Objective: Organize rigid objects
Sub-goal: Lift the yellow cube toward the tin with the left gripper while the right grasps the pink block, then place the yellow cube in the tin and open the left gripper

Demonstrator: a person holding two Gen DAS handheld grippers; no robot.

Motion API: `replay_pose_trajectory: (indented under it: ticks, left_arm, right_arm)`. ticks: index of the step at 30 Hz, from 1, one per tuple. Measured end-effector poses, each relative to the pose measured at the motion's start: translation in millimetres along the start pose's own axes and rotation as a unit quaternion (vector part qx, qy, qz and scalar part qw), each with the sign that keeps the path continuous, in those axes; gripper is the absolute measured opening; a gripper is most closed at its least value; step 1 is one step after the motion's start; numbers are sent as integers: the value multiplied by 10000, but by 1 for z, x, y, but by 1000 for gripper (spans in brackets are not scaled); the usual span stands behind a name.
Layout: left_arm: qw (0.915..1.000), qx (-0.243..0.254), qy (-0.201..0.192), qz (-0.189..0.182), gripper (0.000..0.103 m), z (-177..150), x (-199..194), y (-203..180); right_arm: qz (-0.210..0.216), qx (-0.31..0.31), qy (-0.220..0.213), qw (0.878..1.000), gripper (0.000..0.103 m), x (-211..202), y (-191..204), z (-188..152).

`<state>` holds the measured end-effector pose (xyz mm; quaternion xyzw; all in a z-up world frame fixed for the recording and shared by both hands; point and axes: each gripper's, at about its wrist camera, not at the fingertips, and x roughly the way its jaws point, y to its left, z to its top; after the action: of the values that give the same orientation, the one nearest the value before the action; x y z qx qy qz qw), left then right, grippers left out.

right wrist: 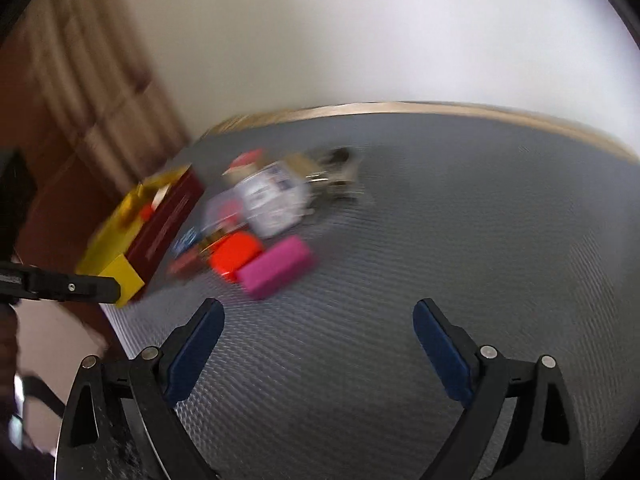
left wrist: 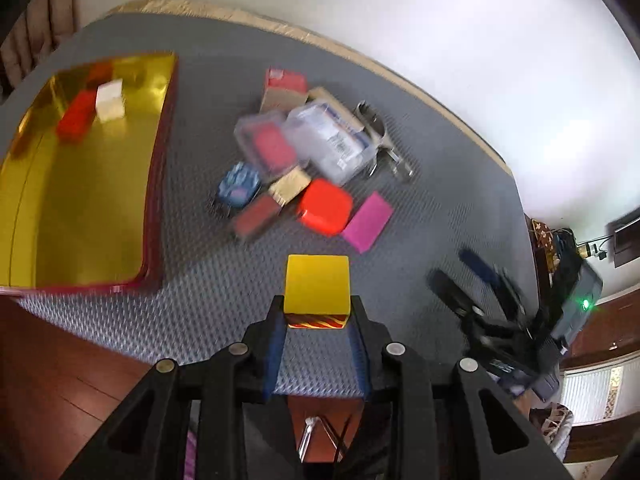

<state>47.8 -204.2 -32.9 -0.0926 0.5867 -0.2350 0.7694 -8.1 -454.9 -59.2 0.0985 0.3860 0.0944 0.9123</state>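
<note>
A grey mat (left wrist: 420, 240) with a fine woven, ridged texture is spread over the surface, edged at the far side by a tan strip. At the mat's left, a large rounded-corner tray (left wrist: 156, 168) is seen, glossy gold inside with dark red walls; a red block (left wrist: 76, 114) and a white block (left wrist: 110, 100) lie at its far end. Near the mat's middle a loose pile is heaped: clear plastic cases (left wrist: 328, 136), a shiny metal piece (left wrist: 380, 132), a rounded orange box (left wrist: 326, 206), a flat pink box (left wrist: 368, 220) just beside it, and smaller blurred packets. The left gripper (left wrist: 318, 312) is clamped on a yellow box (left wrist: 316, 282), smooth and square-faced, with a red-and-gold striped edge showing below; the box is held above the mat, between the pile and the camera. The right gripper (right wrist: 318, 320) hangs over bare mat, its blue-padded fingers (right wrist: 196, 344) wide apart with nothing between them.
</note>
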Motion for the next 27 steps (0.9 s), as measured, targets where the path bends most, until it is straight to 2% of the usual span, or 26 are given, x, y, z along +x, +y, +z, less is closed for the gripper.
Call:
replay_pose_trajectory:
  ticks: [3,7,9,14,15,16,17,18,24,27]
  left_arm:
    - [9999,6,102,-68,30,-8,0,13]
    - [9999,41,85,-134,30,-11,-5,16]
    - [9998,54,73,-186,30,-15,-8,19]
    - [9997,101,27,-226,30,-13,-8,18]
    - [9997,104,17,-216,30,-13,-9,17]
    - [9997,107,9,-210,30,-13,-11,17]
    - [9997,109,-7,-221,30,-13,-13,17]
    - [9997,106,-28,-232,30,-12,-15,18]
    - [9996,-30,-185,-232,30,-6,-38,28]
    - [9990,-131,-414,-59,30,4,-60,42]
  right_arm:
    - [-22,-707,248,9972,99,29,23,16]
    - [52,-1364,590,9889,103,57,27,29]
    - [73,-1594,903,9830,103,75,27,34]
    - [456,-1816,1307,9736,102,106,33,39]
    - [420,-1909,1229,9730,96,108,36,39]
    - [360,-1951,1200,9728,83,109,37,40]
    - [280,-1963,1150,9734,76,108,39,40]
    - [293,-1888,1092,9755,58,106,37,41]
    - [109,-1508,763,9856,58,87,34,26]
    - [-22,-1395,539,9888,58,78,34,23]
